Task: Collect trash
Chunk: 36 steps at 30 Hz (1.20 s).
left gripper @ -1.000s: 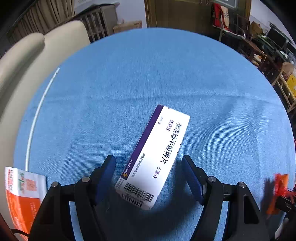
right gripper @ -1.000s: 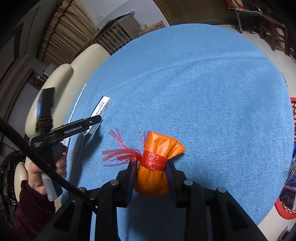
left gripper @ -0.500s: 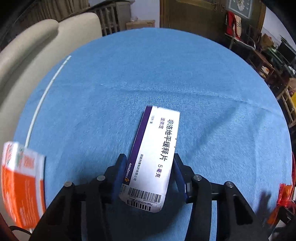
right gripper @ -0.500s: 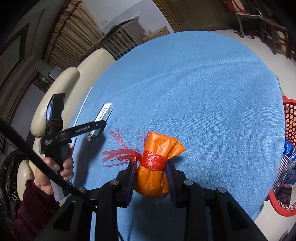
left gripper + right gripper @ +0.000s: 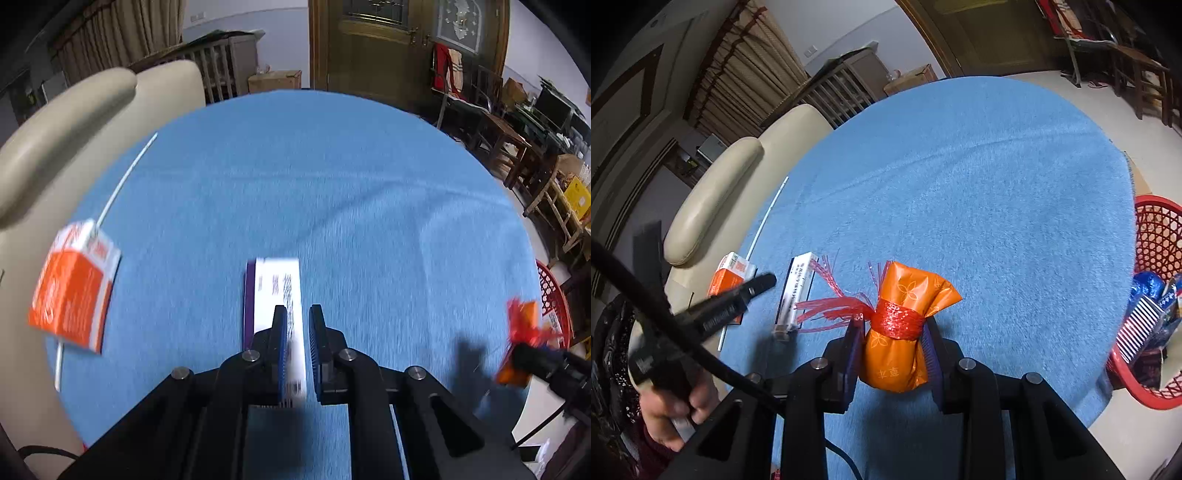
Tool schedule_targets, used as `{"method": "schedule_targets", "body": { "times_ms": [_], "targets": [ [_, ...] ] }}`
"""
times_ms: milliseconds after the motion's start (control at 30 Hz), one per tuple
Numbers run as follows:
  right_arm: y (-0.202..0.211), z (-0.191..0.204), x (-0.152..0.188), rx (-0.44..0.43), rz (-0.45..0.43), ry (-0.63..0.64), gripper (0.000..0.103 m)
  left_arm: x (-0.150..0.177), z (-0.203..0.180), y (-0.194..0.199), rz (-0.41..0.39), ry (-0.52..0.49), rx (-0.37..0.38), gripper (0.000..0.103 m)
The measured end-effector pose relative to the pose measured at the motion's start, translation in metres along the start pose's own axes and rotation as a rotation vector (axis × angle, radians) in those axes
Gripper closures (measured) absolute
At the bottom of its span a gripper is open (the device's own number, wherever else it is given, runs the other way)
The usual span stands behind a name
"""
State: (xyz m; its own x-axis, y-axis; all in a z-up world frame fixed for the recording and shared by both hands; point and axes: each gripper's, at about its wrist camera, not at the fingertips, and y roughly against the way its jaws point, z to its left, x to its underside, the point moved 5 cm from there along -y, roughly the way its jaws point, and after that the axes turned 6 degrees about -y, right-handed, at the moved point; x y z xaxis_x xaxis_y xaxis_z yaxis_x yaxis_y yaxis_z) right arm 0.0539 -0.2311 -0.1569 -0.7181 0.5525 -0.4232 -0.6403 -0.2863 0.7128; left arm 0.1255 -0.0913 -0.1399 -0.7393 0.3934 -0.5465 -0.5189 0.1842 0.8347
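Note:
A white and purple medicine box (image 5: pixel 275 291) stands on edge between the blue pads of my left gripper (image 5: pixel 295 325), which is shut on it and holds it just above the blue tablecloth (image 5: pixel 332 184). From the right wrist view the same box (image 5: pixel 796 295) hangs left of my right gripper (image 5: pixel 892 332). That gripper is shut on an orange pouch (image 5: pixel 905 332) tied with a red ribbon. An orange and white carton (image 5: pixel 74 291) lies at the table's left edge. The pouch (image 5: pixel 517 343) also shows at the far right of the left wrist view.
A red mesh basket (image 5: pixel 1156 236) with several wrappers in it stands on the floor right of the table. A cream sofa (image 5: pixel 74 122) borders the left side. A thin white stick (image 5: pixel 122 177) lies along the left rim. A hand (image 5: pixel 676 410) grips the left tool.
My left jaws closed on the medicine box, turned it on edge and carried it off the cloth towards the right. The right gripper rose a little with the pouch, and the basket came into view.

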Motion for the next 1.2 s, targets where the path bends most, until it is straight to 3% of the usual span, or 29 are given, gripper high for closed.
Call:
{"method": "schedule_targets", "body": {
  "times_ms": [133,200,233,267,633,700,733,900,1200],
  "targets": [
    [0.01,-0.006,0.002,0.007,-0.014,0.0,0.07,0.022,0.021,0.005,0.002,0.071,0.019,0.088],
    [0.014,-0.011,0.004,0.011,-0.019,-0.009,0.07,0.03,0.036,0.008,0.007,0.106,0.019,0.068],
    [0.014,-0.014,0.006,0.013,-0.017,-0.015,0.07,0.033,0.041,0.008,0.011,0.124,0.019,0.046],
    [0.013,-0.016,0.007,0.014,-0.013,-0.022,0.07,0.037,0.046,0.01,0.011,0.149,0.022,0.037],
    [0.01,-0.013,0.014,0.014,-0.006,-0.02,0.07,0.02,0.02,-0.037,0.059,0.07,-0.046,0.037],
    [0.013,-0.017,0.014,0.015,-0.01,-0.027,0.07,0.017,0.023,-0.046,0.068,0.088,-0.061,0.046],
    [0.013,-0.019,0.014,0.016,-0.011,-0.029,0.07,0.017,0.025,-0.051,0.075,0.103,-0.054,0.055],
    [0.012,-0.024,0.017,0.012,-0.001,-0.045,0.07,0.013,0.03,-0.06,0.065,0.119,-0.046,0.056],
    [0.015,-0.011,0.016,-0.003,-0.018,-0.013,0.07,0.013,0.009,-0.008,-0.045,0.097,-0.044,0.056]
  ]
}}
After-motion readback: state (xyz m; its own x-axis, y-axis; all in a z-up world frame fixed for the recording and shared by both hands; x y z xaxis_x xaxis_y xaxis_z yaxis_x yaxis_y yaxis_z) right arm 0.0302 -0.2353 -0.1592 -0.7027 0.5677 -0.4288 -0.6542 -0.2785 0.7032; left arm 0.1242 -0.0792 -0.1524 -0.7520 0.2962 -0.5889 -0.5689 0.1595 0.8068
